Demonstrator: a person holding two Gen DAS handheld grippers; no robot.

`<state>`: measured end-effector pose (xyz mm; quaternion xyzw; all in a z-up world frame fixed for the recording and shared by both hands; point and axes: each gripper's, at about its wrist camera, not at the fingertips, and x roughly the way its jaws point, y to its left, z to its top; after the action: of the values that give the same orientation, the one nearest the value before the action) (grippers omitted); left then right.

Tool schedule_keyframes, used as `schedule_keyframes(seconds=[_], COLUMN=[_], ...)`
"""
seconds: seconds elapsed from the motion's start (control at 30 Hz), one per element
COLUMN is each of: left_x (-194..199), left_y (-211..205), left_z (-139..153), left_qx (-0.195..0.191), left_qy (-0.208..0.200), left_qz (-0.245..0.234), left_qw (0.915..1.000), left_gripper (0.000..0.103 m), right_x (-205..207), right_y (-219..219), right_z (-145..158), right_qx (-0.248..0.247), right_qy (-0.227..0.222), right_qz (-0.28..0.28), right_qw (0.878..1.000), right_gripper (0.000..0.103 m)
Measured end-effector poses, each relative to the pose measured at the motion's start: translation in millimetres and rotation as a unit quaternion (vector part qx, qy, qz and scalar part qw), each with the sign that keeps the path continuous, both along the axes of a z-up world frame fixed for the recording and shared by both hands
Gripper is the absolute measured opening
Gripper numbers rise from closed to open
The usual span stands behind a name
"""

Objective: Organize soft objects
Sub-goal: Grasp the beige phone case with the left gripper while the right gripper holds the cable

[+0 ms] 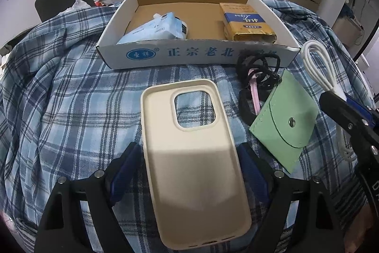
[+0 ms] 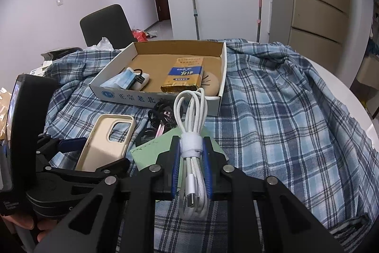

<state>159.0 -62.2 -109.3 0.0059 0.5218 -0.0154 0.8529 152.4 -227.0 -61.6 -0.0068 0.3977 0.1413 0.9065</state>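
Observation:
A beige phone case (image 1: 189,158) sits between the blue pads of my left gripper (image 1: 189,149), which press on its two long sides; in the right wrist view that gripper (image 2: 104,152) holds the phone case (image 2: 106,141) just over the plaid cloth. My right gripper (image 2: 191,147) is shut on a coiled white cable (image 2: 190,115) bound with a white strap, its loops sticking out past the fingertips. From the left wrist view, the right gripper (image 1: 341,103) and the cable (image 1: 317,63) are at the right edge. A green snap pouch (image 1: 284,122) lies beside black hair ties (image 1: 258,70).
A shallow cardboard box (image 1: 194,53) stands behind, holding a blue face mask pack (image 1: 154,30) and a gold tissue packet (image 1: 246,20). A blue plaid cloth (image 2: 284,110) covers the round table. A dark chair (image 2: 104,23) is at the far left.

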Motion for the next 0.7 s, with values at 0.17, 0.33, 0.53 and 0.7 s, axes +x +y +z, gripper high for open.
schedule_keyframes(seconds=[0.17,0.33,0.53,0.7], left_x=[0.9,1.8,2.4,6.0], left_y=[5.3,9.0,8.7,26.7], left_z=[0.9,1.0,0.2,5.4], left_qx=[-0.005,-0.007,-0.008,-0.069], left_qy=[0.001,0.004,0.005,0.024], left_qz=[-0.006,-0.007,-0.012,-0.020], left_qw=[1.0000,0.9999,0.9999,0.9971], left_gripper=[0.080,0.080,0.081,0.081], right_x=[0.9,1.3,1.2,2.1], right_y=[-2.1,-1.9,-1.6,-1.2], right_z=[-1.2,-1.3,-1.4,-2.3], right_qx=[0.001,0.000,0.000,-0.002], right_qy=[0.004,0.005,0.005,0.008], right_qz=[-0.004,-0.004,-0.004,-0.002], right_qw=[1.000,1.000,1.000,1.000], right_gripper=[0.017,0.017,0.017,0.017])
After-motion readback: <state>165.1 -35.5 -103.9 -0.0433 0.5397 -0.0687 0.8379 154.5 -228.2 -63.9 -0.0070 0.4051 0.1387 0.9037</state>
